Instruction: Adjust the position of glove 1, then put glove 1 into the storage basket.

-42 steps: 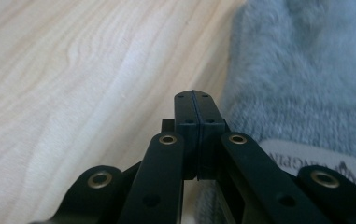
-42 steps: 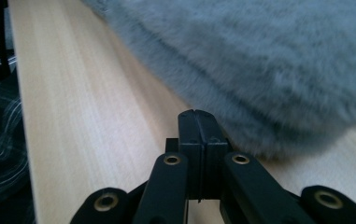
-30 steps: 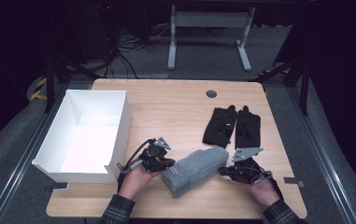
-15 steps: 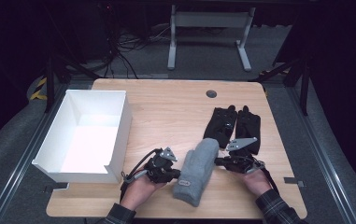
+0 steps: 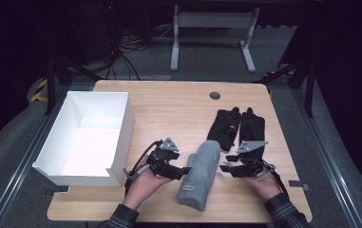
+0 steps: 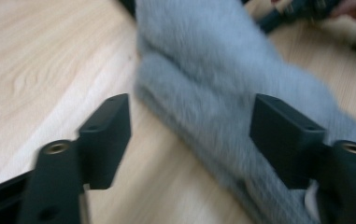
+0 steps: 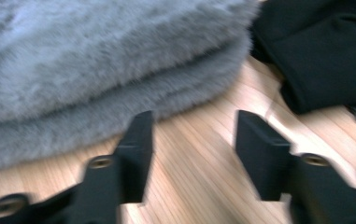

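The folded grey fleecy mitten [image 5: 199, 174] lies on the pale wooden table [image 5: 169, 107] near its front edge, running from front to back between your two hands, and neither tool has hold of it. Your left gripper [image 5: 184, 170] sits just at the mitten's left flank with its jaws spread wide; in the left gripper view the fuzzy grey edge [image 6: 222, 93] reaches across toward one jaw while the other stands over bare wood. Your right gripper [image 5: 223, 168] waits just beside the right flank, jaws likewise parted with only tabletop between them, the grey pile [image 7: 96, 70] a little ahead of the tips. To my eye you are at the approach, squaring up on the bundle before a grasp. The next move calls for sliding a lower jaw under the folded edge and pinching through all layers, or the top fold may peel away. The pair of black gloves [image 5: 238, 127] lies just behind your right hand, close to the mitten's far end, so keep your jaws from snagging them. The open white cardboard box [image 5: 121, 142] stands at the left, and its near wall is close to your left wrist.
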Motion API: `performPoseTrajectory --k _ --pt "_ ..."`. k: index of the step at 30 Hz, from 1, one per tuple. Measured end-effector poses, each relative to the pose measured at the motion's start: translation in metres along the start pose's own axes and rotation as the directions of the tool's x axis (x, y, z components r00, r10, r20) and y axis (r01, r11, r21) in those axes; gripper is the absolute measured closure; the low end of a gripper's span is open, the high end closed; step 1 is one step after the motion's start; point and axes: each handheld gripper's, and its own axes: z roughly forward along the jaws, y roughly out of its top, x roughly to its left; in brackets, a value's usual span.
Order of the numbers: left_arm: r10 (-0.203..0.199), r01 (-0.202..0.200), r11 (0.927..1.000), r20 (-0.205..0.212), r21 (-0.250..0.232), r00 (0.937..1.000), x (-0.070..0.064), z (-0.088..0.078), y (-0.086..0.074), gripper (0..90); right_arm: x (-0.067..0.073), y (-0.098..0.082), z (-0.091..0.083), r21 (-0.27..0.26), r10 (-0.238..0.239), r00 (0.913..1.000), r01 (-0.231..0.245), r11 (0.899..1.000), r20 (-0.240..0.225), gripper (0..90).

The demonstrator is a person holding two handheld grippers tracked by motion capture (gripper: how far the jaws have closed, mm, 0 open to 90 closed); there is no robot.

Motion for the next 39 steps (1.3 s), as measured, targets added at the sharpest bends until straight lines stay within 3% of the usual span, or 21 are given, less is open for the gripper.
performPoseTrajectory --k 3,10,17,21,24,30,36,39 --pt "0.008 -0.008 0.9999 -0.002 -0.014 1.0 -0.001 0.005 0.011 19.7 0.0 -0.005 -0.005 -0.004 0.003 1.0 -0.003 1.0 0.007 35.2" --pt "0.024 -0.024 0.9996 -0.009 -0.017 0.9997 -0.002 0.02 0.025 14.0 0.006 -0.012 -0.008 -0.001 -0.024 0.9997 0.024 1.0 -0.005 21.5" --pt "0.029 -0.029 0.9996 -0.018 0.001 0.9994 -0.005 0.04 0.032 9.4 0.012 -0.019 -0.008 -0.009 -0.058 0.9978 0.058 0.998 -0.032 18.9" --pt "0.047 -0.045 0.9974 -0.039 0.056 0.9981 -0.007 0.058 0.034 4.3 0.014 -0.019 -0.005 0.004 -0.067 0.9972 0.068 0.998 -0.031 18.7" --pt "0.033 -0.029 0.9961 -0.046 0.083 0.9984 -0.006 0.068 0.033 0.0 0.014 -0.019 -0.003 0.009 -0.074 0.9968 0.074 0.997 -0.029 18.4" --pt "0.016 -0.013 0.9933 -0.018 0.115 0.9997 -0.006 0.085 0.025 0.0 0.014 -0.019 -0.002 0.012 -0.077 0.9965 0.077 0.997 -0.033 18.2" --pt "-0.009 0.009 0.9908 0.001 0.135 1.0 -0.003 0.09 0.021 0.0 0.014 -0.019 -0.002 0.013 -0.081 0.9962 0.081 0.997 -0.032 18.2" --pt "0.011 -0.011 0.9899 0.004 0.141 0.9999 -0.006 0.094 0.021 0.0 0.014 -0.019 -0.002 0.011 -0.084 0.9961 0.084 0.996 -0.03 18.2"
